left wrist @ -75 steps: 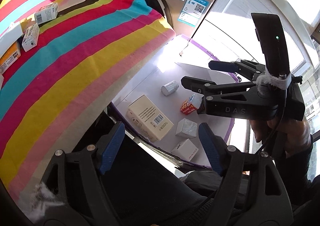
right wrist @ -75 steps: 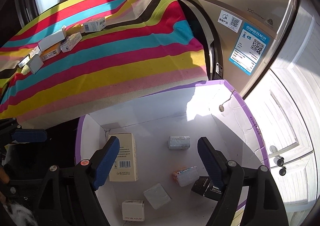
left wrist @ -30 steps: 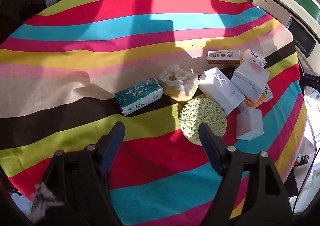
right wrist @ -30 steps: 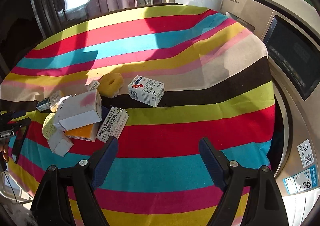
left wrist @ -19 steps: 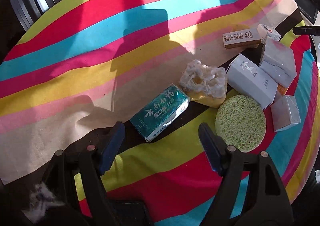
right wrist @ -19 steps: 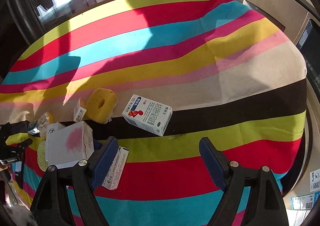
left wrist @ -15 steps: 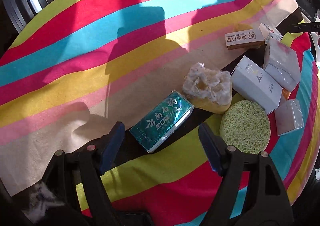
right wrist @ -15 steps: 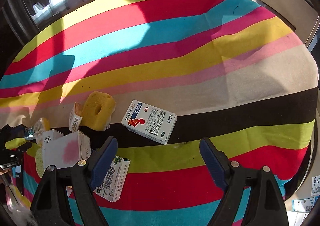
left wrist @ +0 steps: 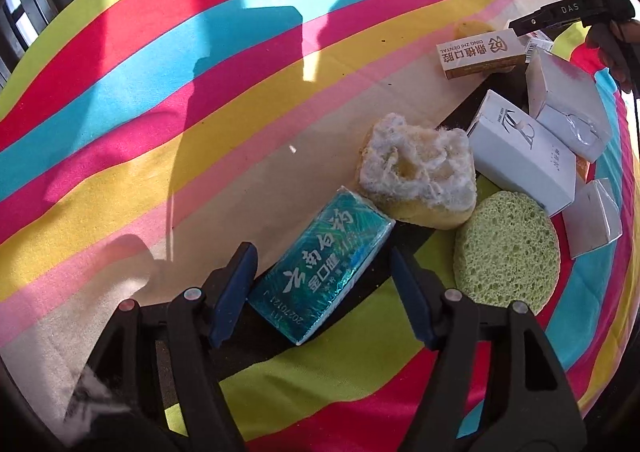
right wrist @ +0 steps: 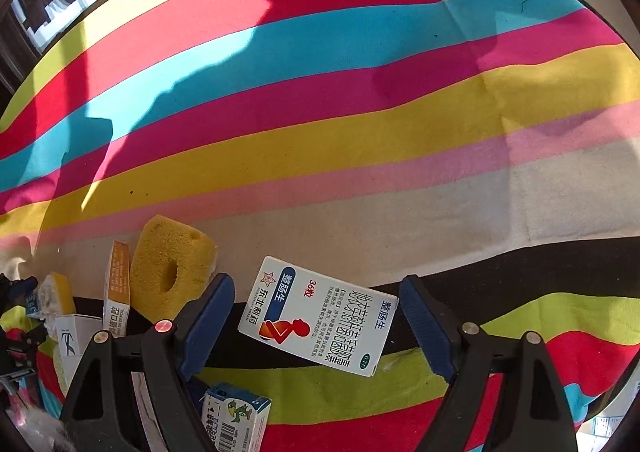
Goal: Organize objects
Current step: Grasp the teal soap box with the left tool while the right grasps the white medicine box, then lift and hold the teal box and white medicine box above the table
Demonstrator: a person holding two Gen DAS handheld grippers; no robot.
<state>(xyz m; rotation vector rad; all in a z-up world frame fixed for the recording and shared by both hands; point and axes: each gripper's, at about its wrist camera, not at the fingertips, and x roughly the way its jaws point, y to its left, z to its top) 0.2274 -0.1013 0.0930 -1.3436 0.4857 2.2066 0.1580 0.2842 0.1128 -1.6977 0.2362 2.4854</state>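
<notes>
**Both grippers poised over boxes on striped cloth**

Left gripper point(left wrist: 320, 292) lowered over a teal box point(left wrist: 320, 268), jaws just narrowed yet not pressing; gaps visible on both sides, box lying between blue pads on the striped cloth point(left wrist: 160, 92). At two o'clock from the box, touching it, a worn sponge point(left wrist: 416, 176); at three o'clock, a round green sponge point(left wrist: 506, 248). Right gripper point(right wrist: 316, 322) spread wide around a white medicine box point(right wrist: 320, 316), pads clear of it. Yellow sponge point(right wrist: 168, 264) at ten o'clock from that box.
</notes>
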